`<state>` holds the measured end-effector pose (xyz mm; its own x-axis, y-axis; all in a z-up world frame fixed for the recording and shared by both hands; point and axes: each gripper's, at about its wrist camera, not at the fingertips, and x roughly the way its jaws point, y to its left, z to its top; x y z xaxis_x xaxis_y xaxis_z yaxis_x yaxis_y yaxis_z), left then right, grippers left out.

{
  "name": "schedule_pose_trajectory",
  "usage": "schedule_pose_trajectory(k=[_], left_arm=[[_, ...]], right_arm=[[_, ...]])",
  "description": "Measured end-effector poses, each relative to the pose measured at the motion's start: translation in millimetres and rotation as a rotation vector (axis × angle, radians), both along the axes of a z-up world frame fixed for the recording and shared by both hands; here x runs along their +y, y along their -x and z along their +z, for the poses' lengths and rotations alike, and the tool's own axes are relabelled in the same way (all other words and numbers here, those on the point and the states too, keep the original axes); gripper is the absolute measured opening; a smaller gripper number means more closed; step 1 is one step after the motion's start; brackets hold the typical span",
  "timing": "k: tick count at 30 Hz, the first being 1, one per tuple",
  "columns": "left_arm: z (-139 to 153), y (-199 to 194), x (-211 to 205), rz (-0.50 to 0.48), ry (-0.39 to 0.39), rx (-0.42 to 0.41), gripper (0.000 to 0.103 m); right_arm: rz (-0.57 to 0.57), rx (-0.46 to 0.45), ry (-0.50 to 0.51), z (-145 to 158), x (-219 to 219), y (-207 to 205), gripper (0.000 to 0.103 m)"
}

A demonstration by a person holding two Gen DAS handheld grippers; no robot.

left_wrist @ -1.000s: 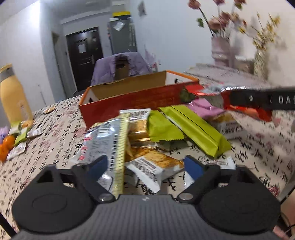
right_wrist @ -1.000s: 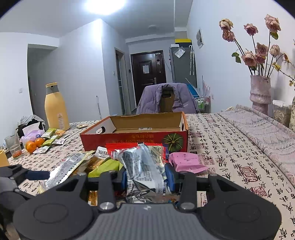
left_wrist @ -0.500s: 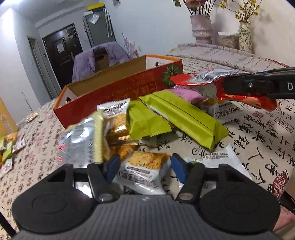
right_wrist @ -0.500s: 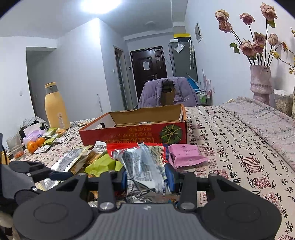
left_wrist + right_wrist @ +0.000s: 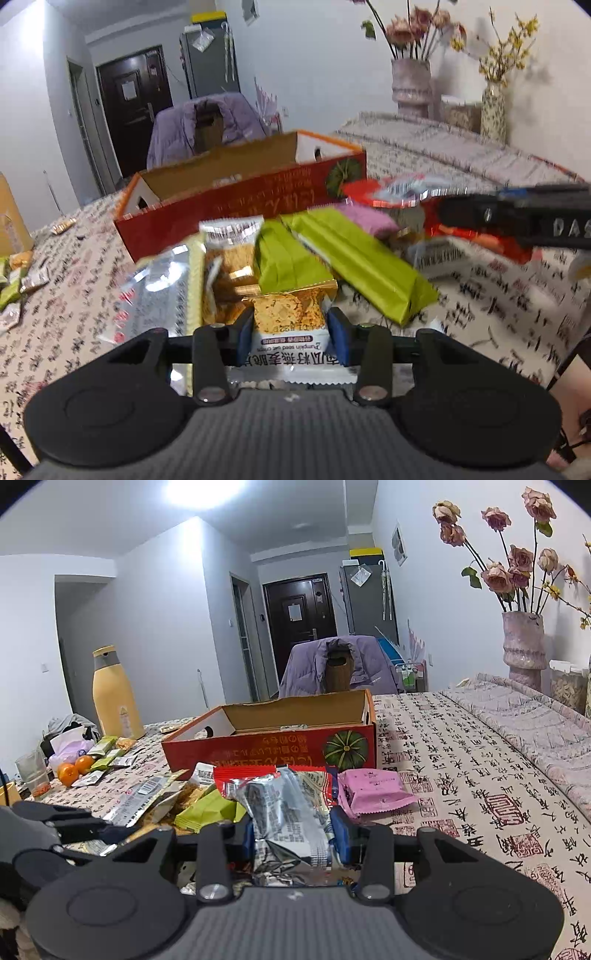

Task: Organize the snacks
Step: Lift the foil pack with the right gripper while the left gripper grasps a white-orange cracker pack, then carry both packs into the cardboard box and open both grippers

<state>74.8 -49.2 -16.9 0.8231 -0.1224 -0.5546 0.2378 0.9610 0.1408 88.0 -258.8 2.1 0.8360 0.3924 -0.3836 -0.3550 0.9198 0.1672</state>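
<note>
My left gripper (image 5: 290, 332) is shut on a pumpkin seed crisp packet (image 5: 290, 321), white and orange, at the near edge of a snack pile. My right gripper (image 5: 293, 830) is shut on a red and silver snack bag (image 5: 284, 808); it also shows at the right of the left wrist view (image 5: 424, 199), held above the pile. The open red cardboard box (image 5: 236, 206) stands behind the pile, also in the right wrist view (image 5: 273, 746). Two green packets (image 5: 332, 254) and a silver packet (image 5: 159, 295) lie in the pile.
A pink packet (image 5: 373, 790) lies right of the held bag. A yellow bottle (image 5: 114, 694), oranges (image 5: 74, 770) and small packets sit at the table's left. A vase of flowers (image 5: 524, 642) stands at the far right. A chair with a purple jacket (image 5: 340, 668) is behind the box.
My left gripper has closed from open onto the pumpkin seed crisp packet. My right gripper still holds the red and silver bag, nearly unmoved.
</note>
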Motion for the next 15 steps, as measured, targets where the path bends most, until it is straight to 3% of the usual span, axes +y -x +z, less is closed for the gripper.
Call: schedule_pose_trajectory(k=[7, 15], left_arm=[[34.3, -5.2, 7.2, 0.047, 0.038, -0.098, 0.043], [73.2, -46.5, 16.3, 0.122, 0.061, -0.163, 0.043]], right_arm=[[-0.002, -0.046, 0.009, 14.0, 4.9, -10.9, 0.039], [-0.012, -0.105, 0.016, 39.5, 15.3, -51.8, 0.039]])
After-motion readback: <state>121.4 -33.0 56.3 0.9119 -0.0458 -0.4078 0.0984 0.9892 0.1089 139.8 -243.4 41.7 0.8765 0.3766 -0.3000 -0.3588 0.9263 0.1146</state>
